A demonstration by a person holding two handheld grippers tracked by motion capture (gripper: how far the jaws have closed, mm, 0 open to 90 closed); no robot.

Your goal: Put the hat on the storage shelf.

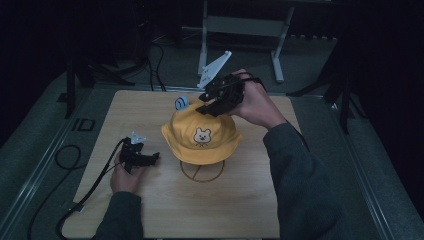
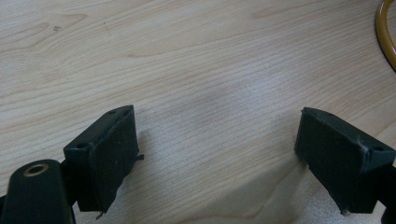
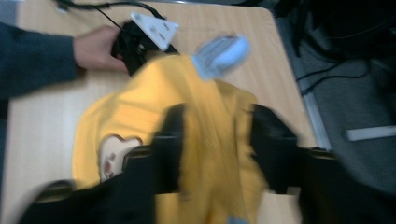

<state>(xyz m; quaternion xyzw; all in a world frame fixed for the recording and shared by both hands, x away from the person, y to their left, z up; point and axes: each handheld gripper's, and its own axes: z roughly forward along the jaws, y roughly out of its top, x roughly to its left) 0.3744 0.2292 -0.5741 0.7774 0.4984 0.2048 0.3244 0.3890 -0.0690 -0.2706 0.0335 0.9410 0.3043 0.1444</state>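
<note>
in the high view, a yellow hat (image 1: 202,136) with a small bear face on its front sits on a thin ring stand (image 1: 202,171) near the middle of the wooden desk (image 1: 240,200). a pale blue piece (image 1: 181,103) with a dark mark shows just behind the hat's crown. the right gripper (image 1: 209,105) is at the back of the crown, touching the cloth, with its grey plate raised above it. the left gripper (image 1: 150,159) lies low on the desk, left of the hat and apart from its brim. around the desk the room is dark; a grey frame (image 1: 240,30) and cables (image 1: 155,65) stand on the floor behind. the near part of the desk is bare.

in the left gripper view, the fingers (image 2: 105,154) are spread wide with only wood grain between them. a curved piece of the ring stand (image 2: 385,32) shows at the upper right edge.

in the right gripper view, which is blurred, the fingers (image 3: 170,144) stand on both sides of a raised fold of the yellow hat (image 3: 205,140); i cannot tell if they press it. the pale blue piece (image 3: 222,55) is beyond, and farther off the left gripper (image 3: 140,39) in a hand (image 3: 95,49).
</note>
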